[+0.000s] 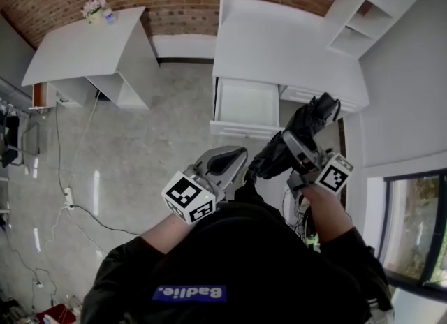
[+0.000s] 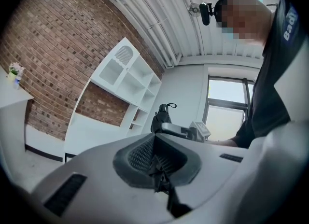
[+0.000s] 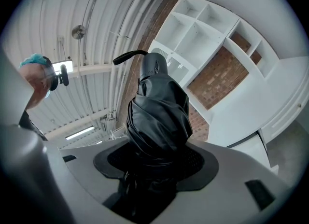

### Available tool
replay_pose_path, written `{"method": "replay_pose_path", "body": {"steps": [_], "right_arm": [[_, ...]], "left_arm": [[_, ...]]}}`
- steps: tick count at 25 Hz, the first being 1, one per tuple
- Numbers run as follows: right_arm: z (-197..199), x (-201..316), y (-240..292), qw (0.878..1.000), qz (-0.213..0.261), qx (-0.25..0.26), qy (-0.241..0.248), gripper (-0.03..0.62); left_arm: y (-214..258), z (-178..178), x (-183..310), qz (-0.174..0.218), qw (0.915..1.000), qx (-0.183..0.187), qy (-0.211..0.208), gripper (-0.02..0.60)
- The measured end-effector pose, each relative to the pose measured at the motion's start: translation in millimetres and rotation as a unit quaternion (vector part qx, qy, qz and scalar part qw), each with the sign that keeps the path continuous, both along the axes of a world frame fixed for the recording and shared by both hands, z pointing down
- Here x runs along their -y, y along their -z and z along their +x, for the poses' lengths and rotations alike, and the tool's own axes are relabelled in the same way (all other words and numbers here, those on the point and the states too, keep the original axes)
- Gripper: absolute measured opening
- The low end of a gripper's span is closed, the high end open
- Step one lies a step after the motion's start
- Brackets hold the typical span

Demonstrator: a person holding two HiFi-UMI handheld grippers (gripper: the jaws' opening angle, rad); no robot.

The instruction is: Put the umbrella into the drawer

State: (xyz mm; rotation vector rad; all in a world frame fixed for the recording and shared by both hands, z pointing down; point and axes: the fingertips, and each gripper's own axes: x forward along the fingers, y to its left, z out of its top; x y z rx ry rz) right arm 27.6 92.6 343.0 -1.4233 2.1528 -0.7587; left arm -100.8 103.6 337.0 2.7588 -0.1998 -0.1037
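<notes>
In the head view, both forearms, in black sleeves, reach forward from the chest over the floor. The right gripper is the farther out and carries the folded black umbrella slantwise, its upper end just over the front right corner of the open drawer below the white worktop. The left gripper is held lower and nearer the body. In the left gripper view, the left gripper has its jaws pressed together with nothing between them. In the right gripper view, the right gripper is clamped round the umbrella, handle end pointing away.
</notes>
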Motion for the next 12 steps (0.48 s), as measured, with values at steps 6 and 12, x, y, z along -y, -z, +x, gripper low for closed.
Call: {"method": "replay_pose_path", "body": {"steps": [6,12], "right_arm": [[46.7,49.5,-14.8,1.000,-0.003,0.003,0.018,0.273],[100.6,130.7,-29.2,0.998,-0.012,-0.011,0.065,0.273]], "left_arm": [[-11.1,29.2,43.7,-0.006,0.9989,0.015,0.045,0.002],[-6.2,85.7,113.8,-0.012,0.9955,0.037,0.086,0.002]]}}
